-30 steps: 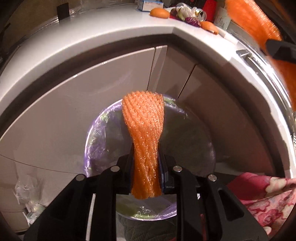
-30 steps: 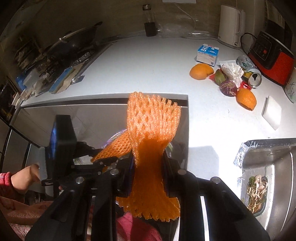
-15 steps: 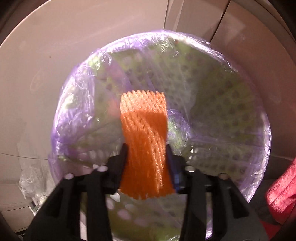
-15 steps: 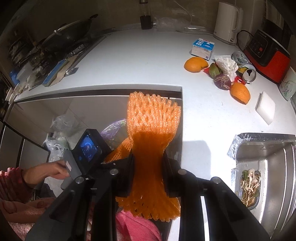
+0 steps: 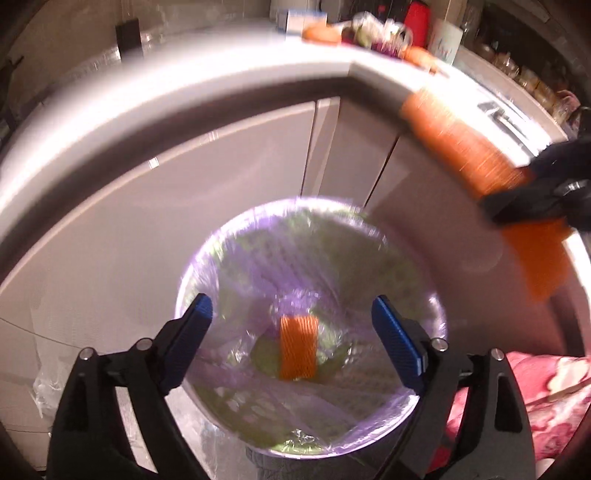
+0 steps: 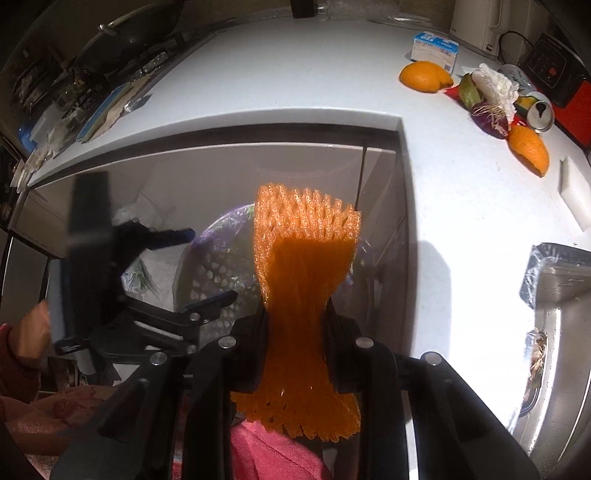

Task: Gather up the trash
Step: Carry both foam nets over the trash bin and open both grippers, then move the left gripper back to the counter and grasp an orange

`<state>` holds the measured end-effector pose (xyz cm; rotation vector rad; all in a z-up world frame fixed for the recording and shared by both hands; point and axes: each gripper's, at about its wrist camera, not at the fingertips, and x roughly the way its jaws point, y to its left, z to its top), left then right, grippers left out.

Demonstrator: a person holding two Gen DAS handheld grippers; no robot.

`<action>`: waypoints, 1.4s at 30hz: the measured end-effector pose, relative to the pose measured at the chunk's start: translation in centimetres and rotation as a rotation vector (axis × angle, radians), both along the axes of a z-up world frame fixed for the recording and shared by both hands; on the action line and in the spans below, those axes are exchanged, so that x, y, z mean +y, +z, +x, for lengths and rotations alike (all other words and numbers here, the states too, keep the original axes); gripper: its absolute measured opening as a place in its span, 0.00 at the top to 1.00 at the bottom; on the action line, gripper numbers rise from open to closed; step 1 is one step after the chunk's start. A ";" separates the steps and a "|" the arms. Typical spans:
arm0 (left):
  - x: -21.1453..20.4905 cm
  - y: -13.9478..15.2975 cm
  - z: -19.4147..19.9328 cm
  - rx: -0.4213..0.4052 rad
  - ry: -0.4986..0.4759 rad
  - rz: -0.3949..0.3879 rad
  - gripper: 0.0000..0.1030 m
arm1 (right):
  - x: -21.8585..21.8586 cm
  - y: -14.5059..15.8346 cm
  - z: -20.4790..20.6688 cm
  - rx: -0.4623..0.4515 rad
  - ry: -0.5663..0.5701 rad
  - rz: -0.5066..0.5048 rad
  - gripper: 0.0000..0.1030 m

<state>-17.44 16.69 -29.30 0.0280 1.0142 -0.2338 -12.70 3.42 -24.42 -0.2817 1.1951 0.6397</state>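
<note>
A kitchen corner with a white L-shaped table (image 6: 295,74) lit by bright light that casts hard shadows. Beneath it stand glossy pale cabinet doors (image 5: 229,177). A steel sink (image 6: 561,302) is set into the right end. A white kettle (image 6: 476,22) and a red and black cooker (image 6: 557,70) stand at the back, and a dark wok (image 6: 129,29) sits far left.
</note>
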 end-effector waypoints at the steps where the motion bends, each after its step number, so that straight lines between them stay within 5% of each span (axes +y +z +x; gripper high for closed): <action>1: 0.1 0.8 -0.1 -0.016 -0.001 -0.003 0.15 | 0.8 -1.3 0.4 0.016 0.017 -0.006 0.74; 5: 0.6 4.3 -1.1 -0.068 -0.003 0.002 0.11 | 2.0 -2.8 0.8 0.041 0.043 -0.007 0.74; 12: 0.6 5.8 -2.1 -0.083 -0.003 0.011 0.11 | 3.5 -5.2 0.6 0.084 0.085 -0.020 0.70; 13: 0.5 5.8 -2.1 -0.082 -0.003 0.009 0.11 | 3.6 -5.4 0.6 0.090 0.092 -0.028 0.67; 15: 0.6 5.6 -2.0 -0.082 -0.003 0.010 0.11 | 3.8 -5.6 0.4 0.097 0.102 -0.036 0.41; 17: 0.4 5.5 -2.1 -0.082 -0.005 0.013 0.11 | 3.9 -5.4 0.2 0.069 0.099 -0.046 0.31; 22: 0.2 5.9 -2.1 -0.087 -0.005 0.017 0.11 | 3.5 -4.3 0.6 0.045 0.082 -0.039 0.22; 29: 0.5 8.8 -1.7 -0.135 0.002 -0.005 0.07 | 2.5 -1.0 1.4 0.008 0.066 0.031 0.16; 42: -1.2 15.5 4.5 -0.266 -0.038 -0.046 0.07 | -6.1 11.2 4.8 -0.273 -0.158 0.185 0.04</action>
